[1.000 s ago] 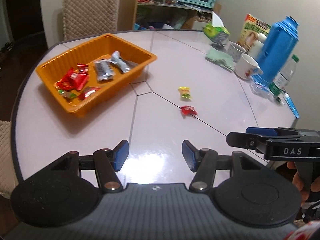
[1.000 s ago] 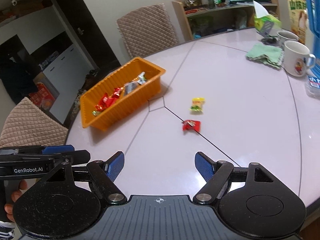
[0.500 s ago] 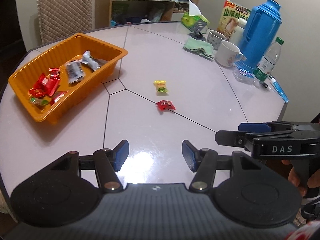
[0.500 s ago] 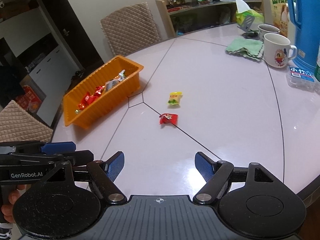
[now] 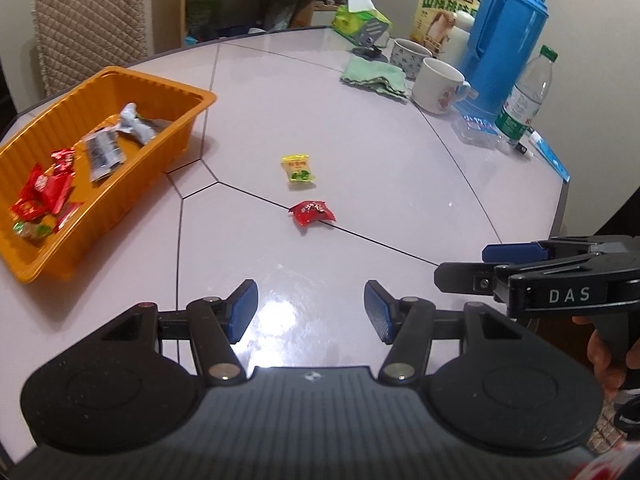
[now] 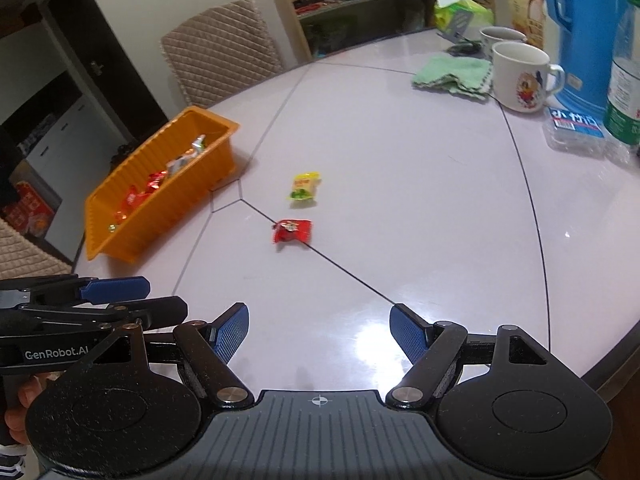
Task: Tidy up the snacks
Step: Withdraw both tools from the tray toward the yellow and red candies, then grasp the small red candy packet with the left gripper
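Left wrist view: the left gripper [image 5: 309,311] has come nearer and lower over the pale glossy table [image 5: 400,168], its blue-padded jaws apart with nothing between them. Two loose snacks now look larger ahead: a small red crinkled foil snack packet [image 5: 311,213] lying flat on a dark seam line, and a small yellow-and-green snack packet [image 5: 298,168] just beyond it, apart from it. Both lie to the right of the orange ribbed plastic tray [image 5: 172,136], well clear of its wall. The tray already holds red wrappers and silver-grey packets, so these two look like the last to be gathered; the approach suggests a pick is close, the red packet most likely first. The right gripper's side shows at the right edge, gripped by a hand [image 5: 604,360].

Right wrist view: the right gripper [image 6: 318,332] also sits closer to the table, jaws wide apart and empty. From here the red packet [image 6: 292,230] lies nearly straight ahead, right of the tray [image 6: 132,232], with the yellow packet [image 6: 305,186] behind it. Its printing is too small to read.
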Demonstrator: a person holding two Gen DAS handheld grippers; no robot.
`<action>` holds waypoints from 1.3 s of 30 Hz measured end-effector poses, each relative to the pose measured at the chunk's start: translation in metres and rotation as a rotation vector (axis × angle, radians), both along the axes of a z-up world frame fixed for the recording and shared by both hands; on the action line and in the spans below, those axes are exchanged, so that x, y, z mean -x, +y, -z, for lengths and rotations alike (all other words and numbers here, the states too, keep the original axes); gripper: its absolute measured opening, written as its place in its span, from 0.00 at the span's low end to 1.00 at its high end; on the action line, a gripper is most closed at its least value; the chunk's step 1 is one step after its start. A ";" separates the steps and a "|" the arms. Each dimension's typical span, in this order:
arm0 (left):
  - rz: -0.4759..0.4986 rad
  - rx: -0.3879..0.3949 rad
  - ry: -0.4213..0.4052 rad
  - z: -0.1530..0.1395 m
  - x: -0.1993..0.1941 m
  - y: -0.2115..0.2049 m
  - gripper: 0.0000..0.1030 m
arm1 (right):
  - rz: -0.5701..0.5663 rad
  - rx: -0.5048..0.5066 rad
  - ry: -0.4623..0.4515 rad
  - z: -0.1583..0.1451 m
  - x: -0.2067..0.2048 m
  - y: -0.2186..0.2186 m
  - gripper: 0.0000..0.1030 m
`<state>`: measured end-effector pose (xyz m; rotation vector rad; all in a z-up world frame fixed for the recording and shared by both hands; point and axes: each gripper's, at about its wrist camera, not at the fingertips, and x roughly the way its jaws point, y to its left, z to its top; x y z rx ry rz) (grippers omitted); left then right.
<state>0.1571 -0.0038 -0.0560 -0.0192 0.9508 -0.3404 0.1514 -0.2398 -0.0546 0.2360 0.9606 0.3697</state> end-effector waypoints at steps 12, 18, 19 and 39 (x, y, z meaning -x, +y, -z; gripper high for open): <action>0.114 -0.044 -0.015 0.029 -0.046 -0.017 0.53 | 0.079 0.023 0.033 0.017 -0.018 -0.010 0.75; 0.151 -0.063 -0.011 0.040 -0.072 -0.025 0.53 | 0.115 0.035 0.038 0.025 -0.030 -0.014 0.75; 0.156 -0.066 -0.011 0.041 -0.076 -0.026 0.53 | 0.121 0.037 0.041 0.027 -0.032 -0.015 0.75; 0.271 -0.122 -0.020 0.064 -0.116 -0.039 0.45 | 0.166 0.048 0.064 0.035 -0.054 -0.022 0.75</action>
